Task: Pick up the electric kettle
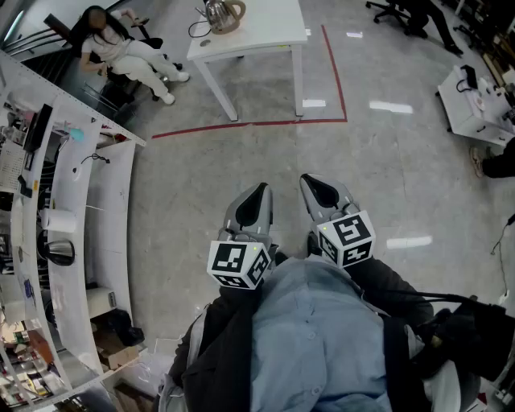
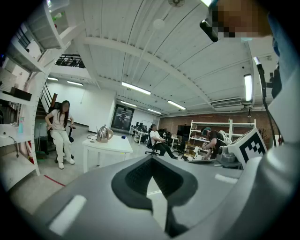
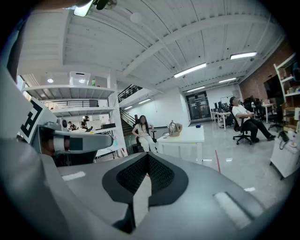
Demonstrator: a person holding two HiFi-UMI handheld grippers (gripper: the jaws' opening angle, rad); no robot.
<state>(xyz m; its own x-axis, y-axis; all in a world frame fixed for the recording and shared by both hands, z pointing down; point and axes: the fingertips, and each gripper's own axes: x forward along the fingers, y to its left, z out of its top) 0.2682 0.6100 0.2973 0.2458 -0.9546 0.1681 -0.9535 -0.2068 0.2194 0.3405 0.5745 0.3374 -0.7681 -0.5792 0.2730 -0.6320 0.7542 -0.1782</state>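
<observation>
The electric kettle (image 1: pixel 223 14), shiny metal with a tan handle, stands on a white table (image 1: pixel 265 28) far ahead across the floor. It also shows small in the left gripper view (image 2: pixel 103 133) and the right gripper view (image 3: pixel 174 127), on the same table (image 2: pixel 112 145) (image 3: pixel 187 137). My left gripper (image 1: pixel 256 193) (image 2: pixel 151 158) and right gripper (image 1: pixel 315 183) (image 3: pixel 146 154) are held side by side close to my body, pointing towards the table. Both have their tips together and hold nothing. They are well short of the kettle.
A person (image 1: pixel 129 48) sits on a chair left of the table. A red tape line (image 1: pixel 257 123) on the floor runs across in front of the table. White shelving (image 1: pixel 48 225) with clutter lines the left side. Another white bench (image 1: pixel 475 105) stands at the right.
</observation>
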